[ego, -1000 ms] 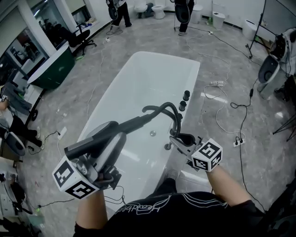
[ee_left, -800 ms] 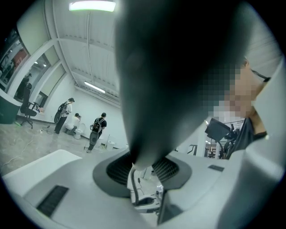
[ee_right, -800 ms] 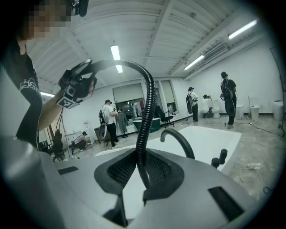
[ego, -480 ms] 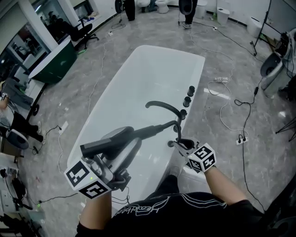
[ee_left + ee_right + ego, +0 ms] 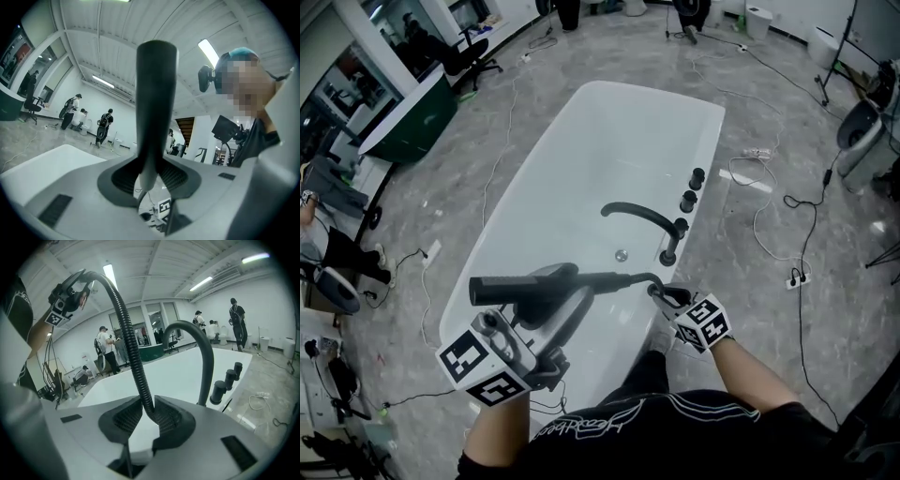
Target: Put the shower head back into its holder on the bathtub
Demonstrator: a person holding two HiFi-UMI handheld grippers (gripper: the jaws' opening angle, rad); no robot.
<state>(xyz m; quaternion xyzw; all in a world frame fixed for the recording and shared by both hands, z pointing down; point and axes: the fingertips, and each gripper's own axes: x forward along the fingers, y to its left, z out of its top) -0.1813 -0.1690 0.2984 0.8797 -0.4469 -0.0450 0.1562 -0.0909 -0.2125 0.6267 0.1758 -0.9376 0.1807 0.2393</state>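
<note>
While the black stick-shaped shower head (image 5: 520,286) hangs roughly level over the near end of the white oval bathtub (image 5: 609,150), both grippers have hold of the assembly.

- Left gripper (image 5: 561,287): jaws clamped on the shower head's handle. In the left gripper view the dark handle (image 5: 155,93) stands straight up out of the ribbed pads, pinched at its lower end. Gripper (image 5: 148,182) points about level.
- Right gripper (image 5: 662,293): jaws closed tight on the black ribbed hose (image 5: 619,277), close to the tub's right rim. In the right gripper view the hose (image 5: 130,343) rises from between the pads and arcs over to the upper left. Gripper (image 5: 149,414) is tilted downward.
- Hose runs from the shower head's end across to the right gripper, nearly straight.
- Black arched faucet spout (image 5: 636,210) stands on the right rim, reaching over the basin; three black cylindrical knobs (image 5: 689,199) in a row beside it.
- Shower head is clear of the rim and fittings, not seated in anything.
- Grey marbled floor (image 5: 825,281) around the tub, white cables (image 5: 759,211) lying on it at right.
</note>
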